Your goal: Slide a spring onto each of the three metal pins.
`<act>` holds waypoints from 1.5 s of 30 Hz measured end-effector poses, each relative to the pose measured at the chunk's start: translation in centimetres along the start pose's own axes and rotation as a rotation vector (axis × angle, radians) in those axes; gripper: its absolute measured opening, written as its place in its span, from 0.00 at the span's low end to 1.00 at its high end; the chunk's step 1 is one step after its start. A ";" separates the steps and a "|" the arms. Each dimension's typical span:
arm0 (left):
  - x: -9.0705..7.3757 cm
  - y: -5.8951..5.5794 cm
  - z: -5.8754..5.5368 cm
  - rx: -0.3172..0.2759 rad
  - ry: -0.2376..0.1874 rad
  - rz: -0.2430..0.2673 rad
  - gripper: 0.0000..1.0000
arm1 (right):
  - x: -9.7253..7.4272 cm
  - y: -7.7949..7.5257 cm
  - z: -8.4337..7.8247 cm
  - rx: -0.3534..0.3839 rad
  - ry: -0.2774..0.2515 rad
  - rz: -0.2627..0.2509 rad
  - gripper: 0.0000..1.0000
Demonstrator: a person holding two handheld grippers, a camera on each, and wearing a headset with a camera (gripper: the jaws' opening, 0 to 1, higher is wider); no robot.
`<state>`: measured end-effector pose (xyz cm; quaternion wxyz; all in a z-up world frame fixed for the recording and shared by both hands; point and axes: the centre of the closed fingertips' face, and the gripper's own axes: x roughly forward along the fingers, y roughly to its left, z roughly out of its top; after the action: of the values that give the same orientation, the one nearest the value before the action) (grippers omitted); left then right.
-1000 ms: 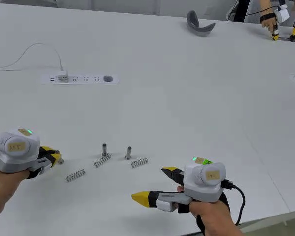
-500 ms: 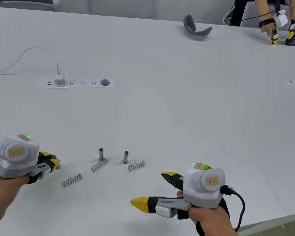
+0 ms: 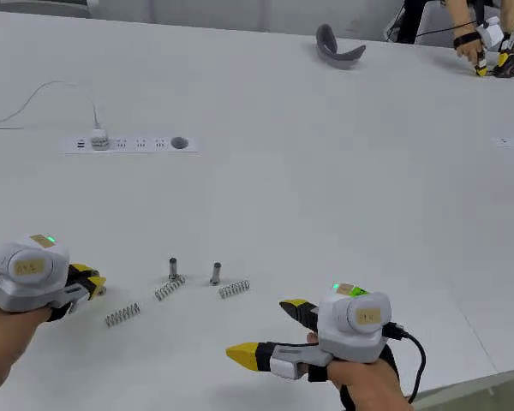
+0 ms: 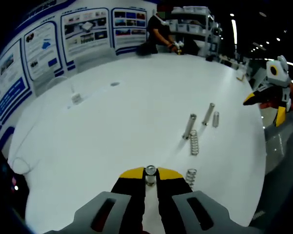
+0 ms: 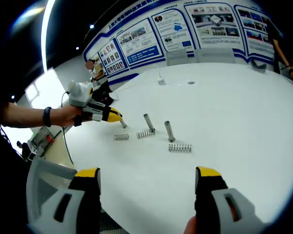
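Left gripper (image 3: 91,286) pinching one pin (image 4: 150,174). Nearest spring (image 3: 122,314) lies flat just right of its tips, long axis roughly left-right. Right gripper (image 3: 265,329) spread wide, farther from that spring. Upright pin (image 3: 173,268) beyond spring.

2 pins (image 3: 173,269) upright; 3 springs (image 3: 234,289) flat beside them; 3rd pin (image 4: 150,173) gripped.

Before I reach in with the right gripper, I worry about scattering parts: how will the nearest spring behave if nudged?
Lying on its side on the smooth table, the spring would probably roll or skid. Its thin open coils suggest it is light and may squash under a hard pinch.
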<state>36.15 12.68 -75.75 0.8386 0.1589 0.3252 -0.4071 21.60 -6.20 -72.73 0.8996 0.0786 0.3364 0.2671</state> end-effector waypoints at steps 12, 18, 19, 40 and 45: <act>1.0 -1.3 1.7 0.016 -0.021 -0.022 0.08 | -0.3 -0.2 -0.2 0.005 -0.001 -0.006 0.81; 1.6 -1.8 1.9 0.012 -0.025 -0.027 0.08 | -0.6 -0.4 -0.3 0.010 -0.004 -0.013 0.81; 1.7 -1.8 1.8 0.012 -0.024 -0.027 0.08 | -0.6 -0.4 -0.4 0.011 -0.003 -0.014 0.81; 1.9 -1.6 1.7 0.006 -0.021 -0.002 0.16 | -0.7 -0.6 -0.5 0.015 -0.003 -0.016 0.81; 1.5 -1.8 1.3 0.002 -0.013 -0.010 0.21 | -0.5 -0.5 -0.6 0.013 -0.001 -0.013 0.81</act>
<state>35.92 9.99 -75.81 0.8384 0.1557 0.3202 -0.4127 21.10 -6.89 -72.99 0.9009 0.0825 0.3384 0.2591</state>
